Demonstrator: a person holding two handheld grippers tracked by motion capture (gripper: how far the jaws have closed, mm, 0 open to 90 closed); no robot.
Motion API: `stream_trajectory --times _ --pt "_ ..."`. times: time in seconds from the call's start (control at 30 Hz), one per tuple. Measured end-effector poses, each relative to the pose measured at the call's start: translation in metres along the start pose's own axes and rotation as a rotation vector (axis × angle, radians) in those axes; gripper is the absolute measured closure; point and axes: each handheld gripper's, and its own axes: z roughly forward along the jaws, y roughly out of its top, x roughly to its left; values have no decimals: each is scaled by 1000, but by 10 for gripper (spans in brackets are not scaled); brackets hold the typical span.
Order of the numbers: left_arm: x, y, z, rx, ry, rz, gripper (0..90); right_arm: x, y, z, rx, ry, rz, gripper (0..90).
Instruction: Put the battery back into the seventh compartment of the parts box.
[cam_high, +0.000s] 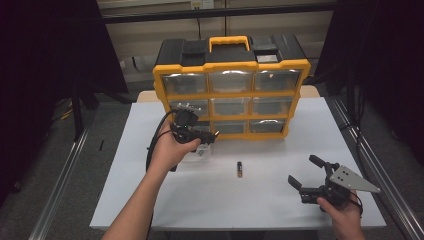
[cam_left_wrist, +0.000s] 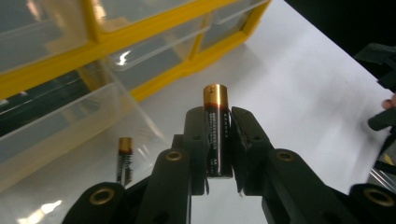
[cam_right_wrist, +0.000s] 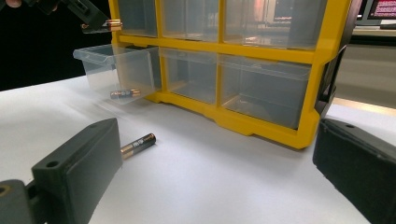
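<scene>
A white table (cam_high: 280, 200) holds a yellow and black drawer organiser (cam_high: 231, 85) at its far side, leaving broad bare surface in front and to the right. Its clear drawers show no readable labels. The bottom-left drawer (cam_right_wrist: 116, 74) is pulled out, with one battery (cam_right_wrist: 125, 94) lying inside. The left gripper (cam_left_wrist: 218, 140) hovers above that drawer, jaws clamped on a black-and-copper battery (cam_left_wrist: 217, 135); its print is too small to read. The right gripper (cam_high: 307, 177) rests near the front right edge, jaws spread apart and holding nothing. A third battery (cam_high: 239, 169) lies loose mid-table.
</scene>
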Motion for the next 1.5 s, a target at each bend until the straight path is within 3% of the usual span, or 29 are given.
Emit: stream_trajectory --times 0.2,0.37,0.57,0.6,0.77,0.97,1.03,1.23,1.3,1.33,1.47,1.5 --pt "14 -1 -4 -26 32 -30 775 0 0 0 0 -1 0 10" --pt "27 -5 -6 -9 61 -32 775 0 0 0 1 1 -4 10" --pt "39 -10 -3 -26 102 -77 775 0 0 0 0 -3 3 10" --pt "42 -11 -4 -2 108 -53 775 0 0 0 1 -4 3 10" --pt "48 -15 -1 -14 131 -65 775 0 0 0 1 -1 2 10" --pt "53 -19 2 7 151 -69 775 0 0 0 4 3 -2 10" --pt "55 -21 3 -10 157 -71 772 0 0 0 2 1 -2 10" --pt "52 -23 3 -46 115 -59 575 0 0 0 7 6 -4 10" --pt "45 -23 4 -67 104 -66 522 1 0 1 5 3 1 10" --pt "45 -23 3 -56 95 -42 501 1 0 1 5 4 -1 10" --pt "31 -22 6 -93 58 -36 416 1 0 1 5 3 -1 10" --pt "29 -22 6 -81 47 -23 388 1 0 0 5 3 -2 11"
